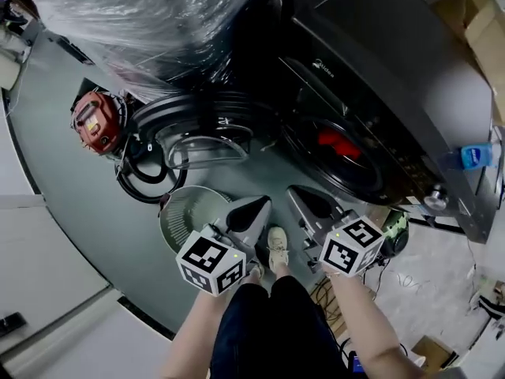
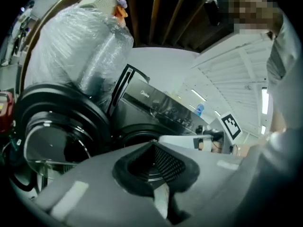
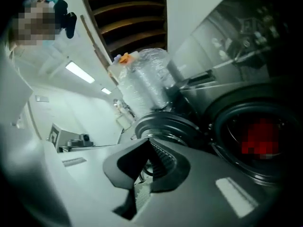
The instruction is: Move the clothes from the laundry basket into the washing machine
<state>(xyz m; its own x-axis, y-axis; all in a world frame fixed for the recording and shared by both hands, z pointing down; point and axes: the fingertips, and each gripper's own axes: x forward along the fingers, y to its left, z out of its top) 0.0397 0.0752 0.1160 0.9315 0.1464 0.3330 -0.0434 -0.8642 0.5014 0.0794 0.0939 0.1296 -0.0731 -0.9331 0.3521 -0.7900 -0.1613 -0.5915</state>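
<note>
Dark trousers [image 1: 260, 330] and two bare forearms fill the bottom of the head view, with a pale shoe [image 1: 278, 247] on the grey floor just ahead. Above them the left gripper [image 1: 254, 210] and right gripper [image 1: 306, 198] are held side by side at about the same height, pointing toward the washer [image 1: 410, 77]. In each gripper's own view the jaws are pressed together at the tips with nothing between them, so the left gripper [image 2: 152, 143] and right gripper [image 3: 149, 141] both carry no cloth. The basket [image 1: 183, 212], round and pale green, sits on the floor just beside the left gripper and partly under it. The ribbed inside that shows is bare (the part behind the gripper cannot be checked). The door [image 1: 207, 136] hangs wide open, and inside the dark drum [image 1: 335, 152] lies a red garment [image 1: 339, 143]. Nothing else can be made out in the drum. Judging by this, the moving looks finished or nearly so: the clothes appear to be in the machine, and at most a last check of the basket's hidden part is left. Off to the side stand a plastic-wrapped bundle [image 1: 150, 22] and a red appliance [image 1: 99, 121], neither part of the job.
</note>
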